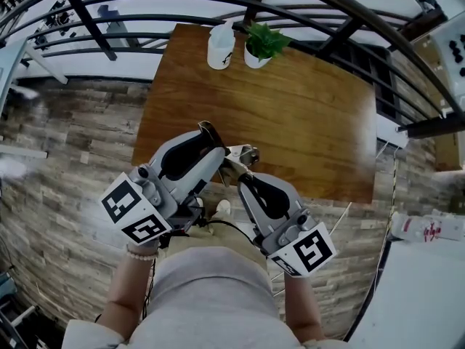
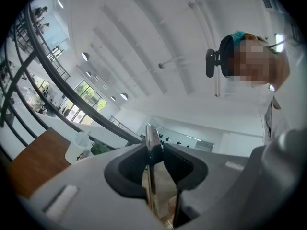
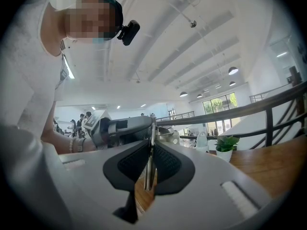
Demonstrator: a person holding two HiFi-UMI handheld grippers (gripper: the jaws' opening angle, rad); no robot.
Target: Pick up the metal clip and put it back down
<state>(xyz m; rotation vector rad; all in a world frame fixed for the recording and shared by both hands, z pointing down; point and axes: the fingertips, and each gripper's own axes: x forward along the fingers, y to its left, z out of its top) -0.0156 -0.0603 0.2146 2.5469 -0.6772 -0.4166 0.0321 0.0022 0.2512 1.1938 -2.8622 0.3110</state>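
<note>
Left gripper [image 2: 154, 150]: jaws pressed together on a thin metal strip, which we take to be one arm of the clip [image 1: 243, 153]; nose tilted up toward the ceiling. The clip is off the table [image 1: 312, 122], in the air over the near edge and bridging the two gripper noses; we see no contact with the wood. Right gripper [image 3: 151, 150]: also clamped, pinching a second metal strip of the same clip, with the clip's rounded part just beyond its jaws. The cup [image 1: 221, 47] and plant [image 1: 263, 43] sit at the far edge, well apart and not in play.

We judge the pick-up half done and the put-down pending. Next move as we see it: bring both grippers down and forward together over bare wood inside the near edge; keep the clip level so neither arm twists out of the pads; touch down before either side lets go, then spread both sets of jaws and back off. Main risk we expect: an uneven release flicks the clip off the near edge.
</note>
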